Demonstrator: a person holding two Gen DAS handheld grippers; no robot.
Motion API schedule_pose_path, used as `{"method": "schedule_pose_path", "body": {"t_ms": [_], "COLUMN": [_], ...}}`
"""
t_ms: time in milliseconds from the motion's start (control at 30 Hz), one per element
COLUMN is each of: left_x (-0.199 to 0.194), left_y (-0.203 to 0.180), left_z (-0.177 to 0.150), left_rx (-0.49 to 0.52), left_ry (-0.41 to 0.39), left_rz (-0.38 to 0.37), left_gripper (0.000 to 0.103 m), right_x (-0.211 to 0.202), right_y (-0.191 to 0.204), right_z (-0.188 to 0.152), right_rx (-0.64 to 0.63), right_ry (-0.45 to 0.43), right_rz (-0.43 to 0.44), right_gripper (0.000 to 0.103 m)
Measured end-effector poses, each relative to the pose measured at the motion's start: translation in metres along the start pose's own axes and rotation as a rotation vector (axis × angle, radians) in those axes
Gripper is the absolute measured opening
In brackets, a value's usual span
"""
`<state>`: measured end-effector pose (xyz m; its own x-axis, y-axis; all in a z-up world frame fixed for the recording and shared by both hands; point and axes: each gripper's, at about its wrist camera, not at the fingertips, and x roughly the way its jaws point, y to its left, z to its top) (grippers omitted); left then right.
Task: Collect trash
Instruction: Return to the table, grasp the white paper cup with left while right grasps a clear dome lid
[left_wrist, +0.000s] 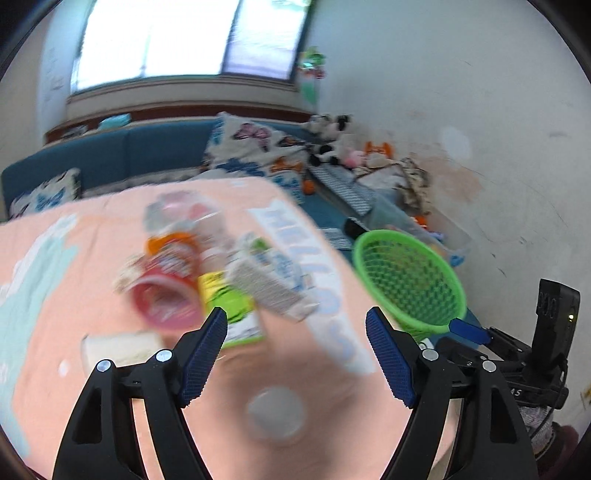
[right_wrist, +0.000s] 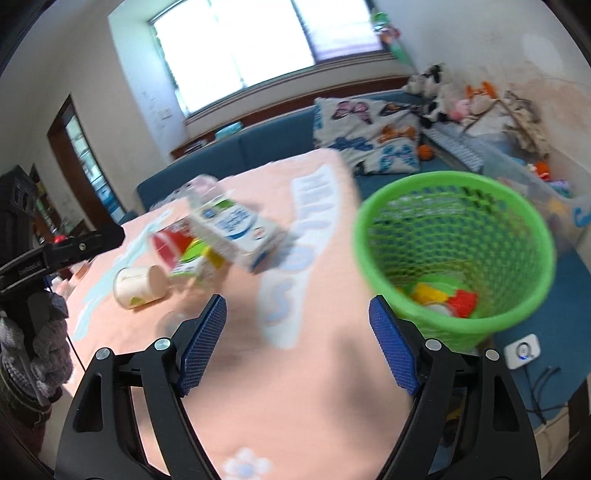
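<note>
A pile of trash lies on the peach tablecloth (left_wrist: 92, 258): a red cup (left_wrist: 166, 299), a white and blue carton (left_wrist: 273, 280), a green and yellow carton (left_wrist: 229, 310) and a clear plastic bottle (left_wrist: 184, 214). My left gripper (left_wrist: 295, 347) is open and empty, just short of the pile. The green mesh basket (left_wrist: 410, 280) stands at the table's right edge. In the right wrist view the basket (right_wrist: 454, 258) holds yellow and red scraps (right_wrist: 443, 295). My right gripper (right_wrist: 297, 336) is open and empty beside it. The carton (right_wrist: 236, 229) and a white cup (right_wrist: 140, 282) lie to its left.
A blue sofa (left_wrist: 110, 158) with butterfly cushions (left_wrist: 255, 151) runs behind the table. Plush toys (right_wrist: 443, 92) and a clear storage box (right_wrist: 535, 184) sit along the right wall. A white device (right_wrist: 522, 350) with cables lies on the blue floor. A flat grey lid (left_wrist: 275, 410) lies near me.
</note>
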<state>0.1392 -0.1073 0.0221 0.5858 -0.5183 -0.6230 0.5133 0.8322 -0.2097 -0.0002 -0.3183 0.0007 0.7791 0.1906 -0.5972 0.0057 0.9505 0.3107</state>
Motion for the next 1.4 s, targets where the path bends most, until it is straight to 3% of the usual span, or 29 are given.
{"method": "schedule_pose_path", "body": {"t_ms": [433, 700, 867, 1033, 1167, 1300, 1400], "left_x": [-0.025, -0.026, -0.021, -0.011, -0.001, 0.010, 0.017], "left_y": [0.077, 0.091, 0.100, 0.114, 0.124, 0.136, 0.143], "left_z": [-0.037, -0.050, -0.054, -0.056, -0.055, -0.053, -0.055], "left_rx": [-0.115, -0.107, -0.128, -0.160, -0.185, -0.231, -0.262], "left_ry": [-0.015, 0.001, 0.019, 0.045, 0.057, 0.055, 0.061], "left_rz": [0.147, 0.190, 0.201, 0.209, 0.213, 0.169, 0.124], "left_gripper": [0.075, 0.074, 0.075, 0.075, 0.075, 0.074, 0.064], "right_x": [0.058, 0.091, 0.110, 0.119, 0.117, 0.110, 0.103], "right_y": [0.094, 0.125, 0.128, 0.130, 0.129, 0.126, 0.125], "right_z": [-0.021, -0.034, -0.040, -0.045, -0.044, -0.044, -0.043], "right_rx": [-0.164, -0.247, -0.267, -0.282, -0.283, -0.268, -0.266], "right_ry": [0.145, 0.191, 0.228, 0.247, 0.242, 0.234, 0.223], "right_rz": [0.141, 0.123, 0.109, 0.093, 0.096, 0.109, 0.115], "right_gripper": [0.079, 0.075, 0.070, 0.059, 0.058, 0.057, 0.057]}}
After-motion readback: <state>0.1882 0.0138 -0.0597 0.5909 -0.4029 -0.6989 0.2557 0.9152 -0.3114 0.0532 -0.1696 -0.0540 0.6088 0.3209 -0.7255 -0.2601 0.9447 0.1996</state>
